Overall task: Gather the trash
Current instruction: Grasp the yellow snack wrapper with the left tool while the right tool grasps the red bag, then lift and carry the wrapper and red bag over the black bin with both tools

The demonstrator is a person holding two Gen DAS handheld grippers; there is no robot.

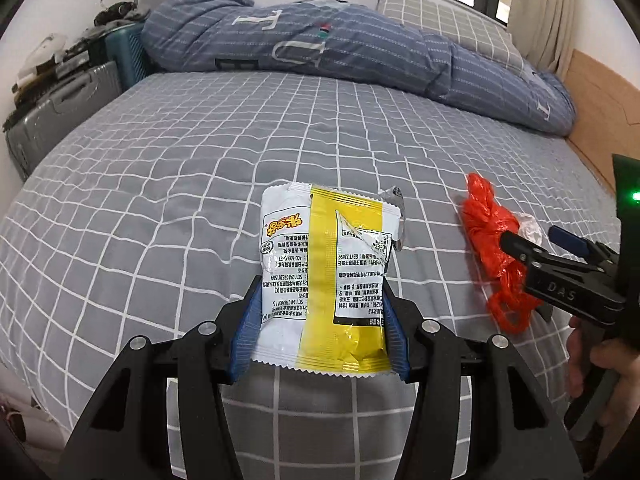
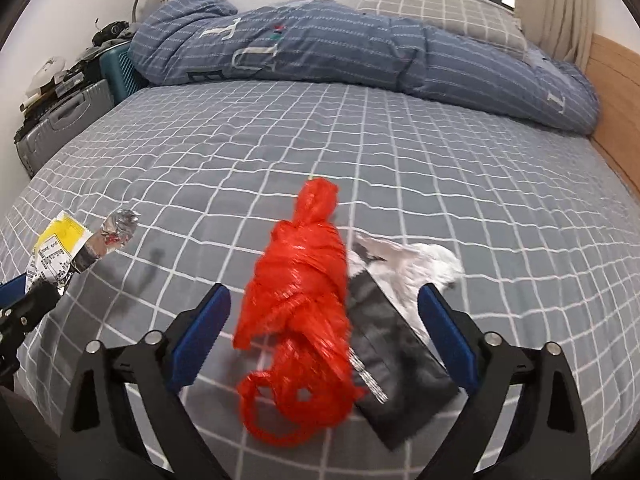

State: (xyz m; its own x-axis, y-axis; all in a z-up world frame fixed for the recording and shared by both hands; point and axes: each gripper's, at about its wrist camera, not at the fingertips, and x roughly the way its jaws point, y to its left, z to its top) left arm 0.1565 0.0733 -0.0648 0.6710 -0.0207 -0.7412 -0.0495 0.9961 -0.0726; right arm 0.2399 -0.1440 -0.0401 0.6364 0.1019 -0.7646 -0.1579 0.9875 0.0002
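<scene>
We see the checked bed (image 2: 360, 152) stretching bare toward the rolled duvet (image 2: 340, 52) along its far edge. On the near part lies the red plastic bag (image 2: 304, 300), between our right gripper's (image 2: 324, 320) spread fingers, untouched. Our left gripper (image 1: 320, 320) pinches the yellow-and-white snack packet (image 1: 324, 280) by its sides.

Both wrist cameras look steeply down, close over the bed (image 1: 160, 160), facing twelve o'clock toward the folded duvet (image 2: 320, 44); both views share it.
</scene>
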